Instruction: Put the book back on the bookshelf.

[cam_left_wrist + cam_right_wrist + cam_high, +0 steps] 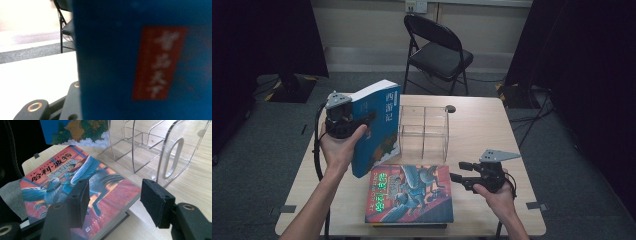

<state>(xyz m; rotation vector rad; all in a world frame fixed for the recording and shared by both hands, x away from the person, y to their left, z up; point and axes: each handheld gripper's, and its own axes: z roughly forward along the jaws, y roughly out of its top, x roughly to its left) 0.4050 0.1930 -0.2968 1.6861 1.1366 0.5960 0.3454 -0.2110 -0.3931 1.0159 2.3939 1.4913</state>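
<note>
A recording studio: black curtains [267, 35], folding chair [438, 50], cabled floor.

I see a black folding chair [438, 52] standing on the grey carpet beyond the far edge of my wooden table [492, 130]. Black curtains [592, 55] hang at both sides of the room, with a dark stand base [287, 85] on the floor at the left. A small dark round thing [451, 108] lies near the table's far edge.
</note>
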